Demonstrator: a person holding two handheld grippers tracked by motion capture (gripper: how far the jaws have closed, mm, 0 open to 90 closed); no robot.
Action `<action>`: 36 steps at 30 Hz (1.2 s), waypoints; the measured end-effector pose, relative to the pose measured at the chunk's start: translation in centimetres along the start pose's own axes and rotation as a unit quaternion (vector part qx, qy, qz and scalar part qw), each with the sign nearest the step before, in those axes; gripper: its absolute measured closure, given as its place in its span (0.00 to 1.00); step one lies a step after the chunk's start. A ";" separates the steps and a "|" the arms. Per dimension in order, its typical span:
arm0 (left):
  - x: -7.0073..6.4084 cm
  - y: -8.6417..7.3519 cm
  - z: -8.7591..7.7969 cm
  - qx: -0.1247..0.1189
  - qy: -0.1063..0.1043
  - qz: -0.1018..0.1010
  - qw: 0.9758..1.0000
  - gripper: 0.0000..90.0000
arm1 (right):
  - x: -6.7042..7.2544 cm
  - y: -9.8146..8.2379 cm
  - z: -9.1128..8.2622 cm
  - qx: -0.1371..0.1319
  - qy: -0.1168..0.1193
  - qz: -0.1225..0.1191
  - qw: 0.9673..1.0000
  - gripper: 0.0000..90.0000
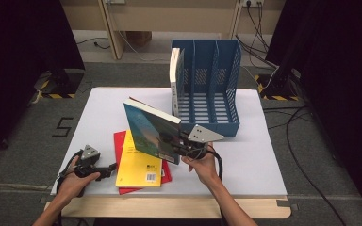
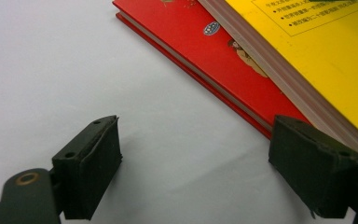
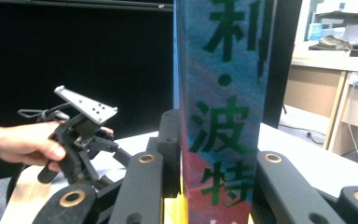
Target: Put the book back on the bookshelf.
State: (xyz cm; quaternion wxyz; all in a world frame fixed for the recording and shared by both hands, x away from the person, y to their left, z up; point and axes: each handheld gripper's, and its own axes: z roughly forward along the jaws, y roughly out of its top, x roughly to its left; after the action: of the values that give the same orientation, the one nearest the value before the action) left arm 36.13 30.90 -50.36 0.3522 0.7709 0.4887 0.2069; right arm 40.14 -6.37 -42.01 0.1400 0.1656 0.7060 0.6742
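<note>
High view, blue file rack [image 1: 217, 80] (one book [image 1: 174, 75] inside), yellow book [image 1: 139, 165] atop red book [image 1: 119, 141].

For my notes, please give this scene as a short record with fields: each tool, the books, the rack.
right tool: shut on the blue book, held upright and tilted above the table
left tool: open, nothing between its jaws, low over the table beside the red book
stack: yellow book lies on the red book
file rack: blue, at the back of the table; one white book stands in its left slot
</note>
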 end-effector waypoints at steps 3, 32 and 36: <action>0.1 -0.1 0.0 -0.003 -0.003 -0.001 1.000 0.17 | -0.3 0.0 0.2 -0.004 0.002 0.006 1.000 0.81; 0.1 -0.1 0.0 -0.004 -0.003 0.002 1.000 0.17 | -0.6 0.6 2.7 -0.019 0.019 0.023 0.999 0.80; 0.1 -0.1 0.0 -0.004 -0.003 0.001 1.000 0.17 | -0.5 0.8 2.6 -0.016 0.009 0.015 1.000 0.82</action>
State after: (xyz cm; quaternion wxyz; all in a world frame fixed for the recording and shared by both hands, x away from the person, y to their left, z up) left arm 36.10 31.03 -50.47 0.3563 0.7710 0.4857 0.2064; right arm 41.70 -4.18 -41.40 0.1265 0.1678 0.6936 0.6890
